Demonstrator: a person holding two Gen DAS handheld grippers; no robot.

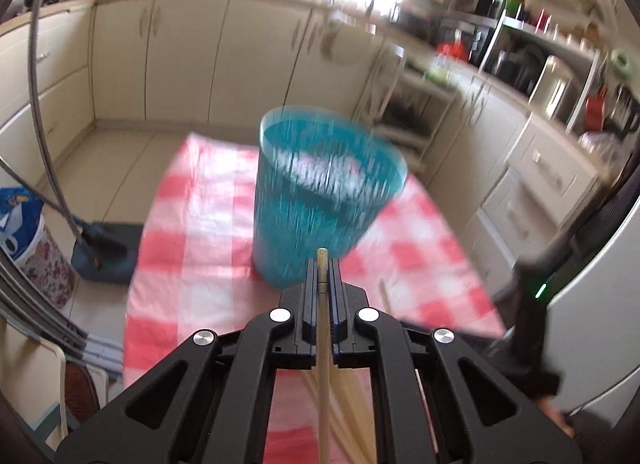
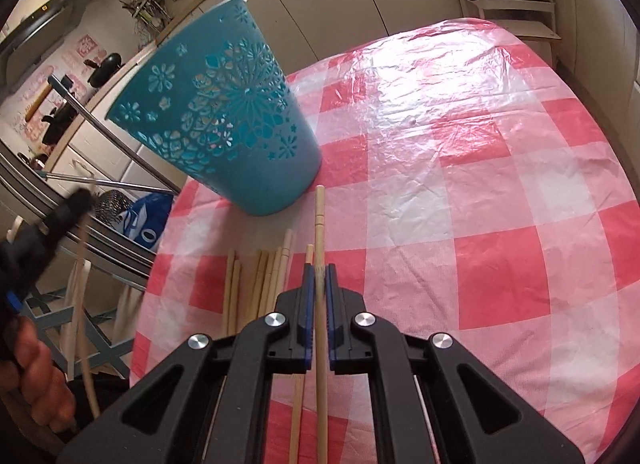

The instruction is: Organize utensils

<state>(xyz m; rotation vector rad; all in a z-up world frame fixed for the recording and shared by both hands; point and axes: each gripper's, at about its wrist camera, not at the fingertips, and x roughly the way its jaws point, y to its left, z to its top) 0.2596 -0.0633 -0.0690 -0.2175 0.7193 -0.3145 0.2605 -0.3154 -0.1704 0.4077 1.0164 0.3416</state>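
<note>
**Both grippers loaded, holder ahead**

Left wrist view: a kitchen with cream cabinets [image 1: 192, 55] behind a red-checked tablecloth [image 1: 168, 264]. My left gripper [image 1: 323, 264] is clamped tight on one chopstick [image 1: 323, 344], with the blurred teal holder [image 1: 320, 191] at frame centre.

Right wrist view: my right gripper [image 2: 319, 270] pinches another chopstick [image 2: 320, 223]; loose chopsticks [image 2: 260, 280] lie lower left, beside the holder [image 2: 224, 119]. I judge this the carry step; next, each stick needs tipping upright over the rim.

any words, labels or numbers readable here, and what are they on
None can be read.
Blue and white bag beside the table: a printed picture only, no legible letters.
Pink patterned wall tiles: decoration, too small to read.
Teal perforated plastic cup: flower cut-outs, no text.
</note>
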